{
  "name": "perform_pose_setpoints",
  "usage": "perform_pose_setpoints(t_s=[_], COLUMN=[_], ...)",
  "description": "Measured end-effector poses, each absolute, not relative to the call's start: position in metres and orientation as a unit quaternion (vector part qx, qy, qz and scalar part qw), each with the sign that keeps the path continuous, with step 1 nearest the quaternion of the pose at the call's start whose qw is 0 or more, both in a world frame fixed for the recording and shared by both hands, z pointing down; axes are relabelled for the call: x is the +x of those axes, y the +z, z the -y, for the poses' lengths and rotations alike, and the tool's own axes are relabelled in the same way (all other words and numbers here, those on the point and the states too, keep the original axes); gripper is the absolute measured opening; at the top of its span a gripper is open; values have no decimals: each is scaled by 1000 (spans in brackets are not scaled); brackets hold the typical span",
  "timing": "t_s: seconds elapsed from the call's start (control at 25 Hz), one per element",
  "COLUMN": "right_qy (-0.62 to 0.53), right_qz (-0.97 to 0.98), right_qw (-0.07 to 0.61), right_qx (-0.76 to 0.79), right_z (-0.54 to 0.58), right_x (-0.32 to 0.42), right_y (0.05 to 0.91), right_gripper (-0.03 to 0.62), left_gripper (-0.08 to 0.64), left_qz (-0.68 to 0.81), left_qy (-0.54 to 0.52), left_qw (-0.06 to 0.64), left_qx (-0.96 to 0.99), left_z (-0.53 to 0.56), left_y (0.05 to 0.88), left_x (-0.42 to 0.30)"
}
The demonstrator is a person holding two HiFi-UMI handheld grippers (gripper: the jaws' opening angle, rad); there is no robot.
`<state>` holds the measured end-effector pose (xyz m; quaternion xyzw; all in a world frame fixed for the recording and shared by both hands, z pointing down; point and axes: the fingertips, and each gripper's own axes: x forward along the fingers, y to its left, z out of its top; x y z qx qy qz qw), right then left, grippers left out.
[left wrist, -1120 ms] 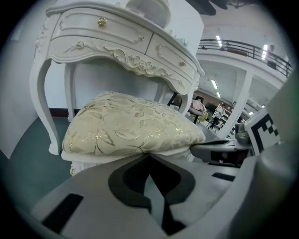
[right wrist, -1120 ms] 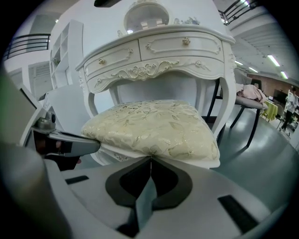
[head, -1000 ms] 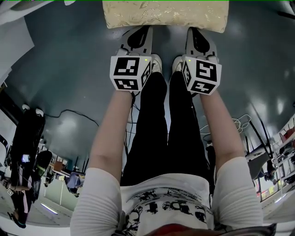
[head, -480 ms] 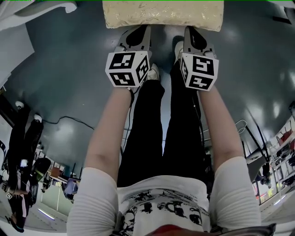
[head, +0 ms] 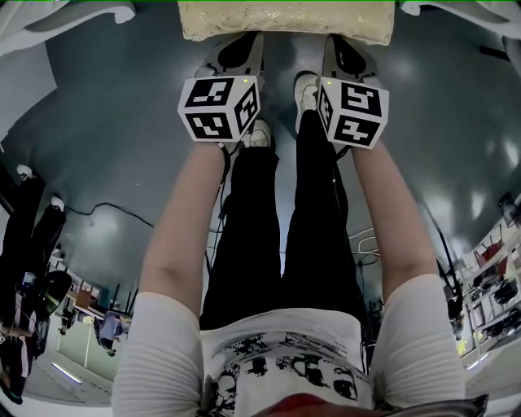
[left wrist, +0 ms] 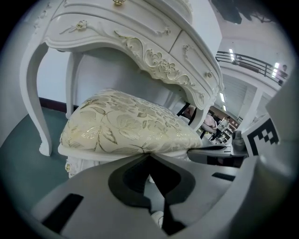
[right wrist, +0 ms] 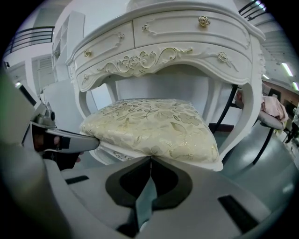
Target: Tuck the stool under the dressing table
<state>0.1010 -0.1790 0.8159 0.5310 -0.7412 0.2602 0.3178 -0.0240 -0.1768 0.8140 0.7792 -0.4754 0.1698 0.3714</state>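
The stool [head: 285,20], with a cream and gold leaf-pattern cushion on a white frame, lies at the top of the head view. My left gripper [head: 241,39] and right gripper [head: 343,41] are both shut, tips against the stool's near edge. From the left gripper view the stool [left wrist: 126,123] sits partly under the white carved dressing table [left wrist: 140,42], and the left gripper [left wrist: 148,154] meets the seat rim. The right gripper view has the stool [right wrist: 154,126] between the table's legs below the drawers [right wrist: 168,42], with the right gripper [right wrist: 150,158] at the cushion's front.
The dressing table's curved legs [left wrist: 35,93] [right wrist: 247,116] flank the stool. A black cable [head: 122,216] runs over the teal floor at left. A chair with pink cloth [right wrist: 273,116] stands at right. The person's legs and shoes [head: 305,89] are right behind the grippers.
Both grippers and the stool have moved forward toward the table. The person's feet have stepped forward behind them. The table's white edges now show at the top corners of the head view.
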Motion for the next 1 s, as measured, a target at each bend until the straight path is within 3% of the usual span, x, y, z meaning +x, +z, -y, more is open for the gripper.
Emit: perform_pose_setpoints(t_s=[1.0], right_qy=[185], right_qz=[798], right_qw=[309], right_qx=[483], right_z=[301], right_x=[85], right_y=[814], right_gripper=[17], left_gripper=[17], left_qz=[508], left_qy=[180], left_qw=[290], left_qx=[791], left_z=[296], left_y=[812], left_x=[-36])
